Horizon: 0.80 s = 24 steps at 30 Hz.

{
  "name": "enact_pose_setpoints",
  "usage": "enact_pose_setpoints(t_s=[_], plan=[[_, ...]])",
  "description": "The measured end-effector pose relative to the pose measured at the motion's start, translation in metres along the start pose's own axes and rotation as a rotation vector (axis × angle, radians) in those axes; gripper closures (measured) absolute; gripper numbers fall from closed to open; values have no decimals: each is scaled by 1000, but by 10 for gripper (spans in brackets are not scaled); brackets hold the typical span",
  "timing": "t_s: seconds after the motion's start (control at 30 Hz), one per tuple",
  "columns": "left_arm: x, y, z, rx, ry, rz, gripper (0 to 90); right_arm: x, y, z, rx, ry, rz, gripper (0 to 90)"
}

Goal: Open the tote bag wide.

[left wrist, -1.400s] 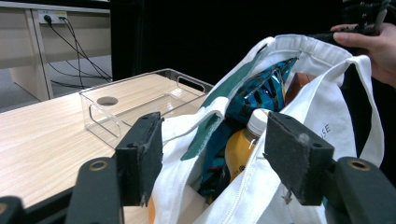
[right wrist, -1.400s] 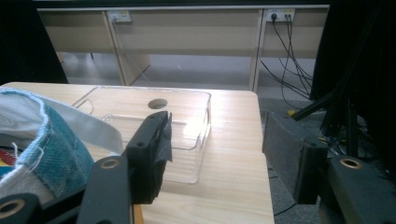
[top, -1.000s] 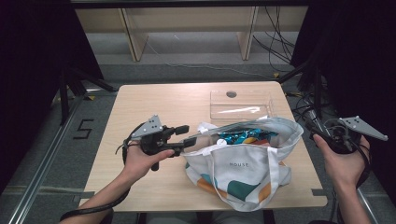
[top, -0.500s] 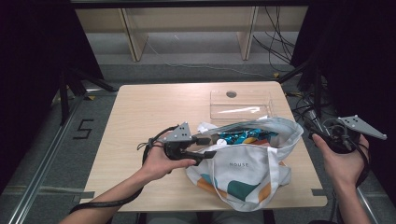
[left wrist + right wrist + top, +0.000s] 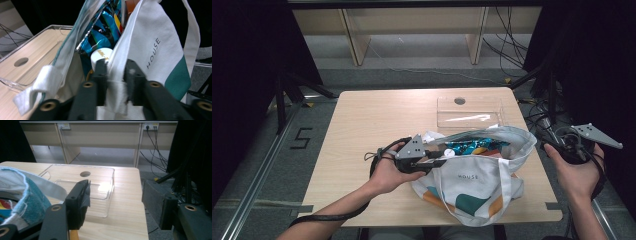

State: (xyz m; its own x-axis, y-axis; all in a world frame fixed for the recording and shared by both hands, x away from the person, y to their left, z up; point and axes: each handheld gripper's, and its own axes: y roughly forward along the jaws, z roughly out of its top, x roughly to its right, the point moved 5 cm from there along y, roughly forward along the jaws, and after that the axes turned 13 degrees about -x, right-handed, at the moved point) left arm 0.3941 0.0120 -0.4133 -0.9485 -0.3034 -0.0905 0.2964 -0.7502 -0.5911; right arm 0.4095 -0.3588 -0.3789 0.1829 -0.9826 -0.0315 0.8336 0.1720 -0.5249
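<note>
A white tote bag (image 5: pixel 472 180) printed "HOUSE" lies on the wooden table (image 5: pixel 372 115), its mouth facing the far side. Inside are a shiny blue snack packet (image 5: pixel 469 146) and a white round cap (image 5: pixel 447 154). My left gripper (image 5: pixel 439 159) is at the bag's left rim. Its jaws have just been closing and now pinch the white fabric edge (image 5: pixel 116 82), with the packet (image 5: pixel 105 27) and cap (image 5: pixel 101 56) just beyond. My right gripper (image 5: pixel 554 145) is held off the table's right edge beside the bag. In its own view, my right gripper (image 5: pixel 116 185) stands open with nothing between its jaws.
A clear plastic tray (image 5: pixel 469 112) sits at the far right of the table, behind the bag, also seen in the right gripper view (image 5: pixel 97 192). Cables and dark stands lie on the floor to the right (image 5: pixel 537 110). Wooden shelving stands beyond the table.
My left hand has moved right to the bag's rim, and its jaws have closed on the fabric edge. The right hand has kept still.
</note>
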Motion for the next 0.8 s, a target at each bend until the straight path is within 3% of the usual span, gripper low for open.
enact_pose_setpoints(t_s=[0.13,0.17,0.23,0.3,0.5,0.7,0.8], plan=[[1,-3,5,4,21,2,812,-2,-1,0,-7,10,3,395],[1,-3,5,4,21,2,814,-4,-2,0,-14,33,12,394],[3,-4,8,12,33,-6,815,-3,-2,1,-6,22,11,394],[9,-6,14,25,55,-28,815,-1,-2,2,2,3,11,394],[20,-5,20,43,116,-76,815,-2,-4,1,-10,35,11,394],[24,-6,21,41,158,-95,817,0,-3,2,-2,13,7,393],[26,-8,22,55,175,-104,818,-2,-4,1,-10,43,10,392]])
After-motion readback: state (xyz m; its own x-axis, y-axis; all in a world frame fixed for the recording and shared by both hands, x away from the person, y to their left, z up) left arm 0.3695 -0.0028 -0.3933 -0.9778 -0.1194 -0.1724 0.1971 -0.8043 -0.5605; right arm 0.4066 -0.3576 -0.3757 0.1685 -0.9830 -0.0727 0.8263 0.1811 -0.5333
